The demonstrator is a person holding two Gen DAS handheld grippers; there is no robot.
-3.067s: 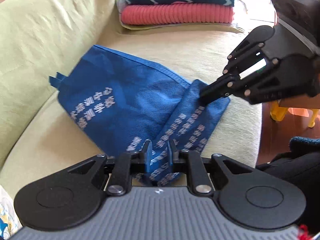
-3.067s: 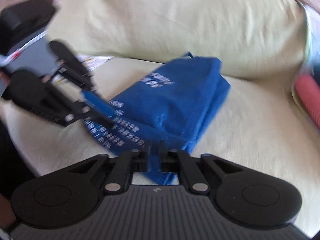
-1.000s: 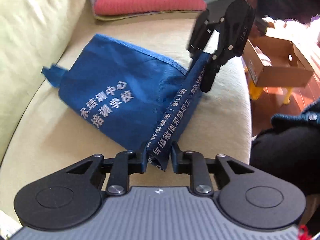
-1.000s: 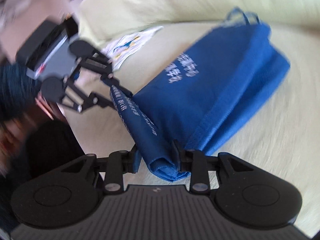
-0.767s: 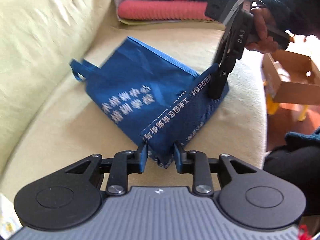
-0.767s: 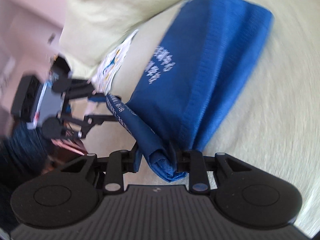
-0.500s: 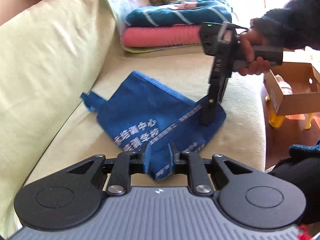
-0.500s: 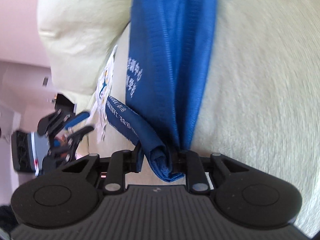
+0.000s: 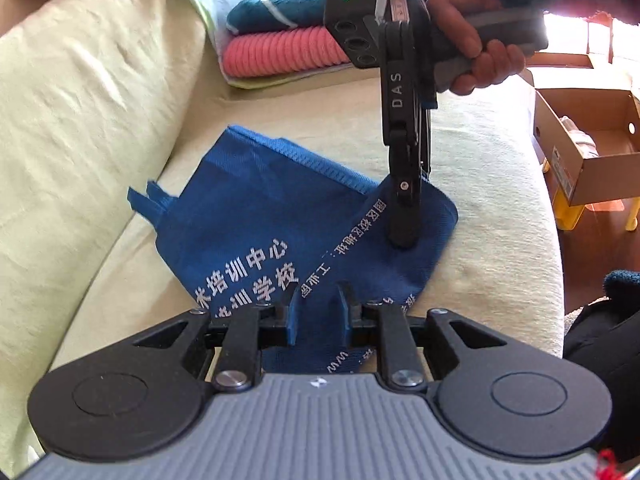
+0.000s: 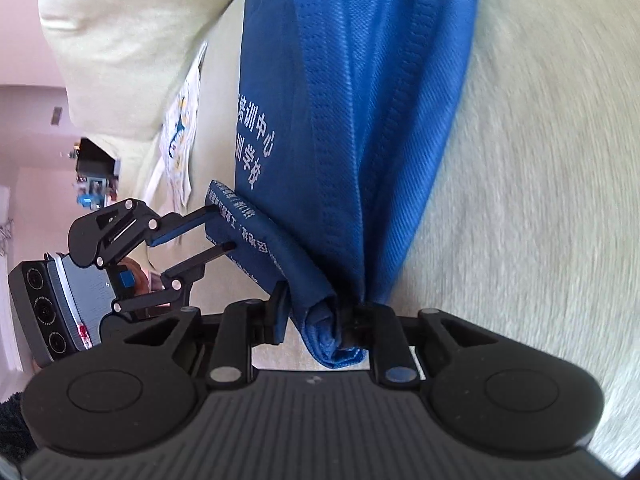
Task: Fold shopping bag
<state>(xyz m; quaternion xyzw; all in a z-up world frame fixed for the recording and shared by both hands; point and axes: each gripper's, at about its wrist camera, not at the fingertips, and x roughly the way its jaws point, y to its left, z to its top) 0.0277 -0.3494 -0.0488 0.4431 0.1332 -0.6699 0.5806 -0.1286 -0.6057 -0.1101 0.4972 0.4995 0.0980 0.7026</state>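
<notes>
Since a second ago the blue non-woven fabric shopping bag with white printed characters (image 9: 256,216) has been brought down from a raised, hanging fold to lie low on the pale yellow-green sofa seat (image 9: 492,184), its folded strip now laid over the bag's near edge. Both sets of jaws have just been closing. The left gripper (image 9: 318,310) stands narrow, its blue pads pinching the near end of the folded strip. The right gripper (image 10: 318,316) is likewise narrow, clamped on a bunched roll of the bag's fabric at the opposite corner; in the left wrist view it stands nearly upright with its tips pressed into the blue cloth, held by a person's hand (image 9: 476,44) in a dark fuzzy sleeve. The bag's short handle loops (image 9: 150,200) stick out toward the sofa back cushion (image 9: 80,92).

Beyond the sofa's edge an open brown cardboard box (image 9: 584,136) sits on the floor with a pale item inside, too small to identify. At the far end of the seat lies a stack of folded textiles, pink ribbed under teal striped (image 9: 280,50)
</notes>
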